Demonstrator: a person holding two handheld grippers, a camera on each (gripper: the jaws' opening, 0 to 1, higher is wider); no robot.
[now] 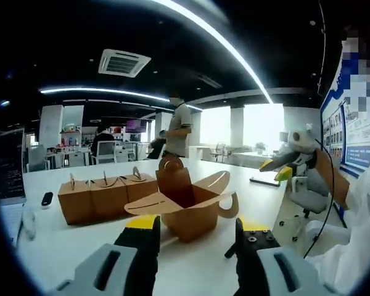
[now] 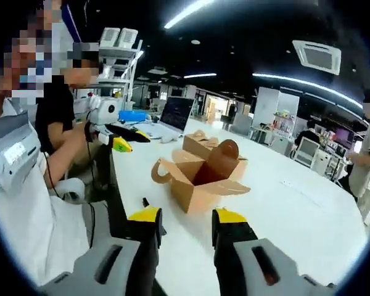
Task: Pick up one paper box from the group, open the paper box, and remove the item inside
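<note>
An open brown paper box [image 1: 188,209] stands on the white table [image 1: 259,203], its flaps spread and one rounded flap upright. Its inside is dark, so I cannot make out any item. To its left, a row of closed boxes [image 1: 105,194] stands together. My left gripper [image 1: 197,229] is open just short of the open box, holding nothing. In the right gripper view the same open box [image 2: 200,179] sits ahead of my open, empty right gripper [image 2: 188,219], with the closed boxes [image 2: 200,143] behind it. Each gripper is visible in the other view, raised off the table: right gripper [image 1: 276,168], left gripper [image 2: 129,140].
A dark remote [image 1: 47,198] lies left of the closed boxes and a flat dark device [image 1: 264,180] lies far right. A laptop [image 2: 174,114] sits at the table's far end. One person [image 1: 179,126] stands beyond the table. An office chair [image 1: 308,197] is beside it.
</note>
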